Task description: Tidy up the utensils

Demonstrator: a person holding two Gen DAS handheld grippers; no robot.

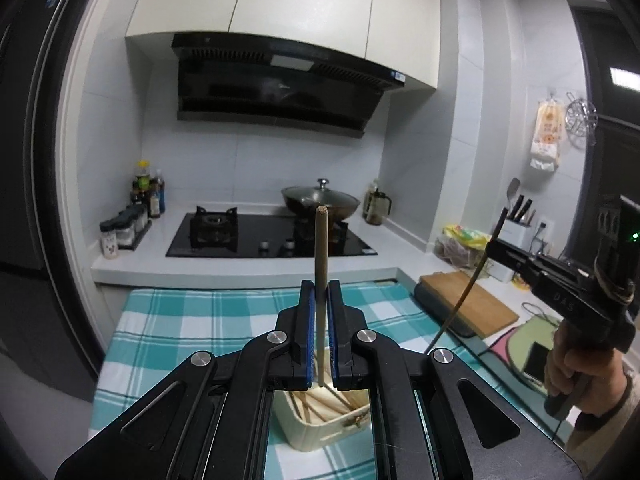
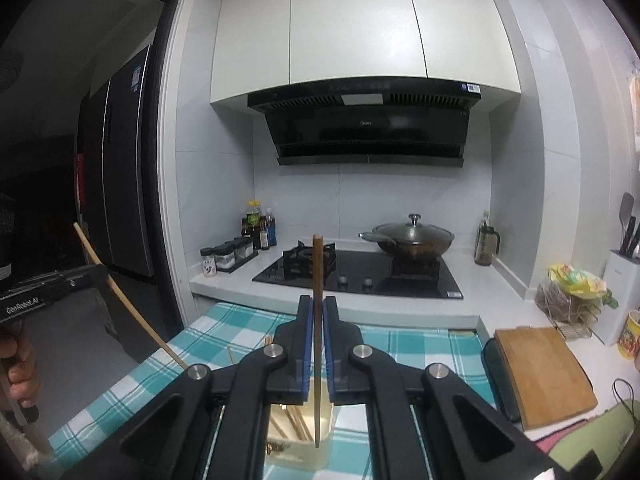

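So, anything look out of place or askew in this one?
Nothing spilled or damaged. One oddity: the two held chopsticks do not match. The left gripper is shut on a pale chopstick, the right gripper on a darker brown chopstick, both above the cream box of chopsticks on the checked cloth.

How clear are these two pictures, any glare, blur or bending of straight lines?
Left wrist view: dim room, heavy fisheye bending the fridge edge; the left gripper and its chopstick are sharp; glare on the range hood. Right wrist view: same curvature with dark corners; the doorway at left is nearly black; the wok lid shines.
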